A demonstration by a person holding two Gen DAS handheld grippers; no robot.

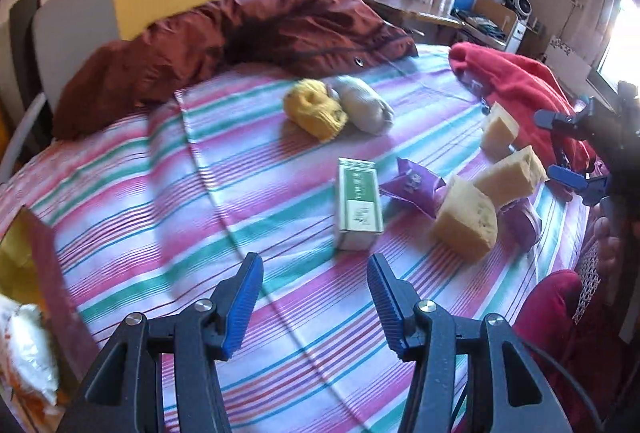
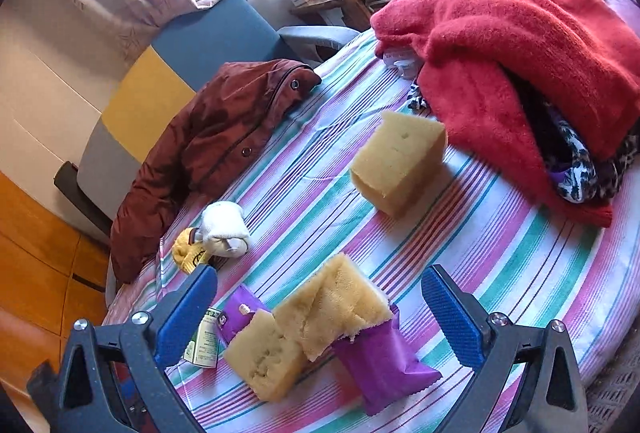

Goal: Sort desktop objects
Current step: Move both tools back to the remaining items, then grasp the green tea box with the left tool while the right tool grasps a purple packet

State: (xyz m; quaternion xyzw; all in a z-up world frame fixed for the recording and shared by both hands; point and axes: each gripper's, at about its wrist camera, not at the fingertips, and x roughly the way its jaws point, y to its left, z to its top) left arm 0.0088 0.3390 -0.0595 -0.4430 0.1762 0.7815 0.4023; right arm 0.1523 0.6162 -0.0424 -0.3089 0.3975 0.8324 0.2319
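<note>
Left gripper [image 1: 316, 297] half open, empty, above striped bench [image 1: 280, 333], box [image 1: 358, 207] ahead. Right gripper [image 2: 320, 317] wide, empty, over leaning sponges [image 2: 332, 307] and purple packets [image 2: 384, 361]. Risk: closing pinches packet too, or topples sponges.

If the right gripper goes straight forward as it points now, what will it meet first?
Probably the sponge leaning on the purple packet, which sits between the open right gripper; depth is unclear.
</note>
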